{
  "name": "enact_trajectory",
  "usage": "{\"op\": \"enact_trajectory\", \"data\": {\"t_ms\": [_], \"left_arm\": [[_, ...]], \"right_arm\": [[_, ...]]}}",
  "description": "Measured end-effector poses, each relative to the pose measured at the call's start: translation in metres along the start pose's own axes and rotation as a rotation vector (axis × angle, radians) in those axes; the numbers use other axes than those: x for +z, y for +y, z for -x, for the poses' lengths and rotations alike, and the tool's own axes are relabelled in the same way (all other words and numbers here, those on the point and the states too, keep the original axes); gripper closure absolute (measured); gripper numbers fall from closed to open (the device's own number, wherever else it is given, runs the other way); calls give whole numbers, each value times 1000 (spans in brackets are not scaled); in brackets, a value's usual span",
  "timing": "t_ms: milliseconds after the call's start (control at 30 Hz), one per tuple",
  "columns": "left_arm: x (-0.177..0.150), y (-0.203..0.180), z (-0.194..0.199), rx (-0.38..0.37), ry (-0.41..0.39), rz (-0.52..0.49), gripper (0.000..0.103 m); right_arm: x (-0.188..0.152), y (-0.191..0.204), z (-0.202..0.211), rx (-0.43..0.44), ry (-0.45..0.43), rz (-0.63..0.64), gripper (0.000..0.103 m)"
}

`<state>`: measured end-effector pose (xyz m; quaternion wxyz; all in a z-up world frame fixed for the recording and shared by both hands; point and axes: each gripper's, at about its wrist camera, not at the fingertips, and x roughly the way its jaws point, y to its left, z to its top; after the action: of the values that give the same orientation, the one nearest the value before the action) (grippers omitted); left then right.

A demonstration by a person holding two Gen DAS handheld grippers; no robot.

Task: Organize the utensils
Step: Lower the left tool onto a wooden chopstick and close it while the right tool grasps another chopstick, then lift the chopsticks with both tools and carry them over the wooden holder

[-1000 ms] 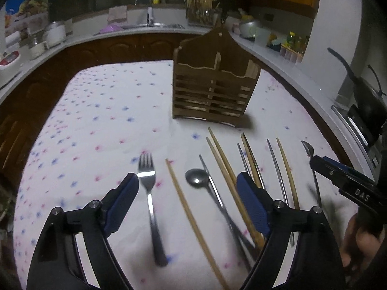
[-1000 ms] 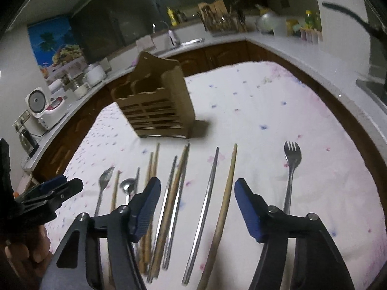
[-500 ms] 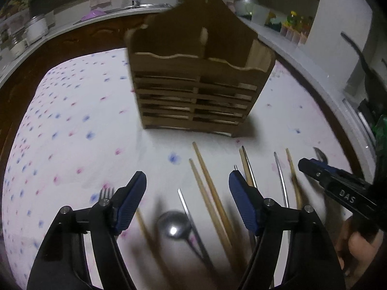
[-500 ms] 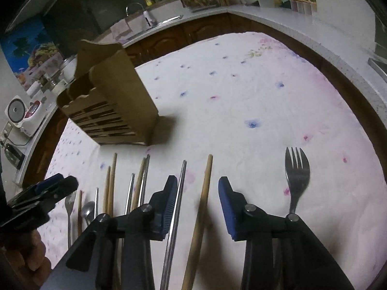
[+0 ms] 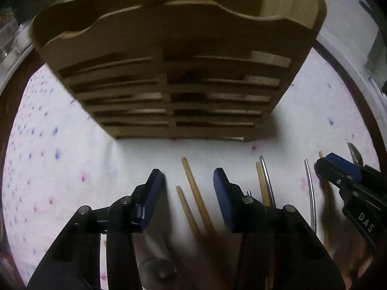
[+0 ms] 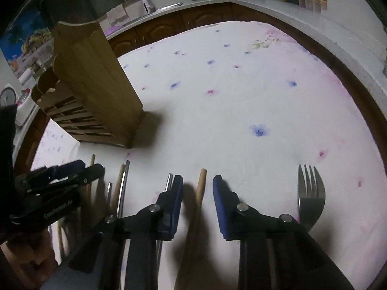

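On the flower-printed cloth (image 6: 241, 111) that covers the counter, a row of utensils lies just in front of a slatted wooden utensil holder (image 5: 174, 77), which stands upright.

Left claw (image 5: 187, 183) hangs low over the row with its blue pads (image 5: 152, 193) on either side of two wooden chopsticks (image 5: 196, 198). Its jaws have just been closing, but there is still a clear gap on each side of the sticks, so nothing is gripped. To the right of that claw, in the left wrist view, lie another wooden chopstick beside a metal chopstick (image 5: 267, 181), then a second curved metal one (image 5: 312, 193).

Right claw (image 6: 197, 188) has also just been narrowing. A single wooden chopstick (image 6: 201, 186) lies between its pads (image 6: 221, 193), with cloth showing on both sides, so it is not yet pinched. A metal chopstick tip (image 6: 169, 181) sits against the outside of its left finger. A steel fork (image 6: 310, 198) rests to the right, tines pointing away from the camera, apart from the sticks.

White letters "DAS" can be read on the side of the right claw's body in the left wrist view. The left claw's body, seen from the right wrist, carries a line of small white print too blurred to read.

A sink tap (image 6: 145, 2) and bottles stand on the far kitchen worktop.
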<state>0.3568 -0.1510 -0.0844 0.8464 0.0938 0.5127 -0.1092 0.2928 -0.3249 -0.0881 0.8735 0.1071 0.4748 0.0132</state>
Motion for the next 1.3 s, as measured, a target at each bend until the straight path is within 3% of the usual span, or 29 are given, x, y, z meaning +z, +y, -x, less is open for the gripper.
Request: {"op": "enact_trajectory", "data": {"t_ms": [67, 133, 200, 300, 433, 667, 1000, 1300], "left_arm": [[3, -4, 0, 0, 3, -19, 72], [4, -10, 0, -4, 3, -40, 89], [4, -16, 1, 4, -2, -61, 95], [4, -17, 1, 10, -15, -67, 96], [2, -10, 10, -78, -9, -16, 97], [-14, 12, 76, -186, -106, 24, 99], [-70, 13, 178, -249, -276, 55, 99], [-101, 34, 221, -304, -368, 76, 99]], "right_arm": [[0, 5, -1, -29, 3, 23, 83], [-1, 9, -1, -59, 1, 49, 85], [-3, 12, -2, -86, -3, 66, 92], [-3, 10, -1, -75, -5, 56, 97], [-3, 5, 8, 5, -14, 9, 98], [-6, 9, 57, 136, -92, -25, 98], [-25, 32, 127, 209, -205, 22, 98], [-39, 42, 174, 231, -280, 58, 98]]}}
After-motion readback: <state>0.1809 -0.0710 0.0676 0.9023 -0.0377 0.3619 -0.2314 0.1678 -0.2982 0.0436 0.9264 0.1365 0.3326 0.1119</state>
